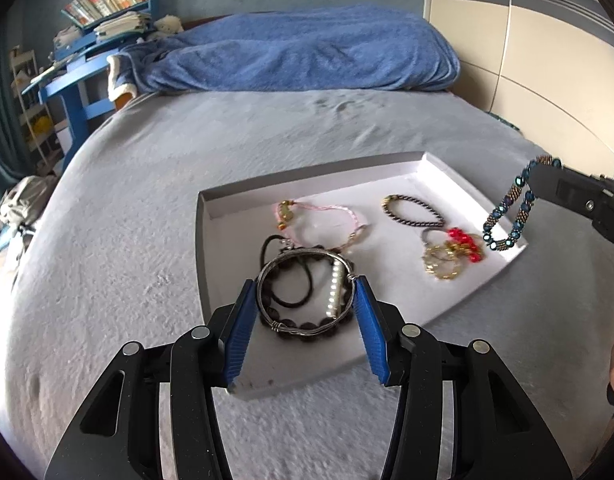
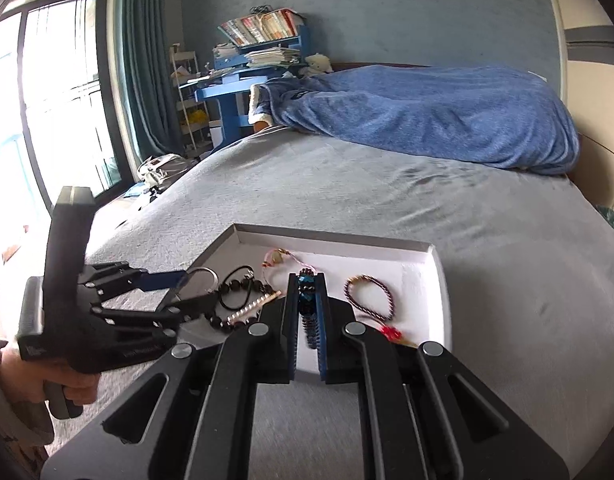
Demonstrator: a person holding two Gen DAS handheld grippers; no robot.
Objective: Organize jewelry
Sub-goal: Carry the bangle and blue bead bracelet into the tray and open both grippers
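Observation:
A shallow white tray (image 1: pixel 227 208) lies on the grey bed and holds jewelry. My left gripper (image 1: pixel 305 282) is shut on a silver wire bangle (image 1: pixel 267 276) with a pearl bar, held above a dark bead bracelet (image 1: pixel 307 326) and a black cord. My right gripper (image 2: pixel 307 280) is shut on a blue beaded bracelet (image 1: pixel 507 216), which hangs above the tray's right edge; it also shows in the right wrist view (image 2: pixel 307 308). In the tray lie a pink cord bracelet (image 1: pixel 319 216), a dark twisted bracelet (image 1: pixel 413 210) and gold rings with red beads (image 1: pixel 455 252).
A rumpled blue blanket (image 1: pixel 299 52) lies at the head of the bed. A blue desk (image 1: pixel 79 64) with books stands far left. A window (image 2: pixel 59 92) and curtains are on the left, a pale wardrobe (image 1: pixel 527 60) on the right.

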